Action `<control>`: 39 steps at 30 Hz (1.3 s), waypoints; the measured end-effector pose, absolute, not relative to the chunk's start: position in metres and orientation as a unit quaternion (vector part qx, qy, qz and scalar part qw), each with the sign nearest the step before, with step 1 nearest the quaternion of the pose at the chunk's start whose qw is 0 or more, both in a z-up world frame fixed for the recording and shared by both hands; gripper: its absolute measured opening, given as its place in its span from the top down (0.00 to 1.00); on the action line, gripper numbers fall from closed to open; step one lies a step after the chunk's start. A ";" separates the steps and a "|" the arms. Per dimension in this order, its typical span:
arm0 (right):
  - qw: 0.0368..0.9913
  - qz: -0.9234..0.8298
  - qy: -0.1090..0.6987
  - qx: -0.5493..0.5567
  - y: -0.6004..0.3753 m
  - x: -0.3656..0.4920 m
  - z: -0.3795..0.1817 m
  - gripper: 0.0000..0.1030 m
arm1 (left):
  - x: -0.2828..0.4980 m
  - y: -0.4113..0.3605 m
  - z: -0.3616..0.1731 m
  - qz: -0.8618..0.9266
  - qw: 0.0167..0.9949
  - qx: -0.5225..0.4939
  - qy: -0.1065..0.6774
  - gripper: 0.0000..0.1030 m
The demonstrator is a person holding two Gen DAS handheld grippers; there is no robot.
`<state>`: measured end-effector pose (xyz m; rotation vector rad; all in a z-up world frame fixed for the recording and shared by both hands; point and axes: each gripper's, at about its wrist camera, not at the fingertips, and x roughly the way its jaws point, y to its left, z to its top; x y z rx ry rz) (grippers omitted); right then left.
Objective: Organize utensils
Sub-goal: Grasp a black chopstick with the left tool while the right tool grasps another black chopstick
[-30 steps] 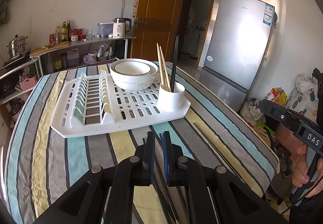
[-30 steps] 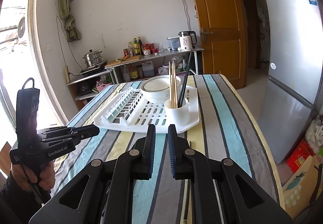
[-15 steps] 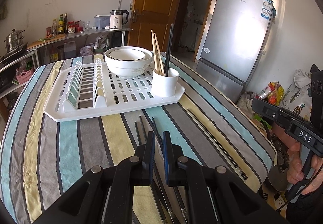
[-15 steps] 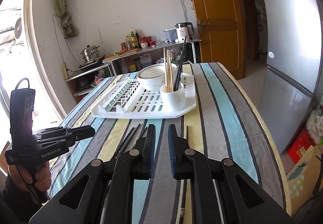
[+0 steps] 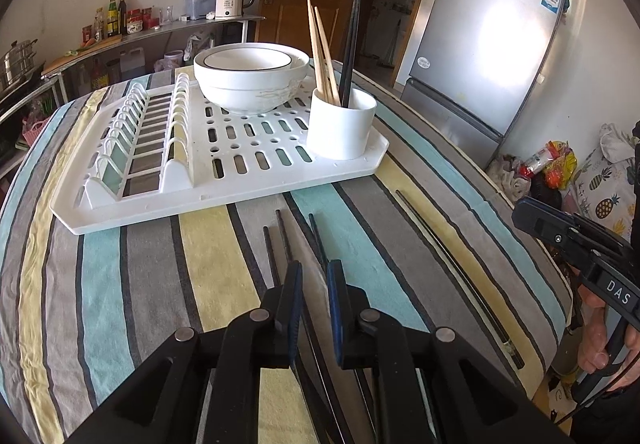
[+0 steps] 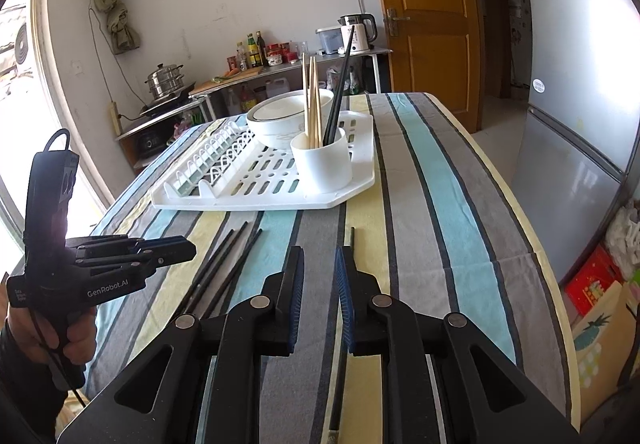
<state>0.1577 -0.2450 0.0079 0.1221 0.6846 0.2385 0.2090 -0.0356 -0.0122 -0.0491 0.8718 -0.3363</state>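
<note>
On the rack (image 5: 224, 187), the cup (image 5: 340, 123) is already holding four chopsticks. Four black chopsticks (image 5: 280, 240) are still lying on the cloth (image 5: 120, 284), and you are hovering both grippers, left (image 5: 314, 276) and right (image 6: 320, 260), slightly parted and empty.

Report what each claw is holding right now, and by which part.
Nothing is held. The left claw and right claw are both open with bare pads, hovering over the black chopsticks lying loose on the striped tablecloth.
</note>
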 end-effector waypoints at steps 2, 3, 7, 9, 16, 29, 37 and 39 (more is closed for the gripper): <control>0.930 0.116 0.343 0.061 -0.247 0.164 0.002 0.83 | 0.216 -0.038 -0.018 -0.161 0.890 -0.021 0.427 0.88; 0.928 0.116 0.347 0.062 -0.248 0.166 0.000 0.83 | 0.220 -0.039 -0.020 -0.160 0.888 -0.020 0.430 0.88; 0.923 0.119 0.359 0.064 -0.248 0.175 -0.008 0.83 | 0.229 -0.036 -0.027 -0.150 0.886 -0.021 0.437 0.88; 0.922 0.117 0.363 0.064 -0.249 0.179 -0.011 0.83 | 0.233 -0.034 -0.030 -0.149 0.885 -0.027 0.441 0.88; 0.918 0.111 0.376 0.059 -0.247 0.192 -0.019 0.83 | 0.242 -0.040 -0.035 -0.154 0.881 -0.023 0.447 0.88; 0.907 0.113 0.403 0.044 -0.242 0.213 -0.034 0.83 | 0.257 -0.048 -0.047 -0.141 0.875 -0.007 0.464 0.88; 0.901 0.110 0.419 0.026 -0.237 0.225 -0.040 0.83 | 0.262 -0.054 -0.047 -0.136 0.876 0.007 0.463 0.88; 0.900 0.110 0.422 0.022 -0.236 0.229 -0.041 0.83 | 0.264 -0.054 -0.047 -0.136 0.876 0.009 0.463 0.88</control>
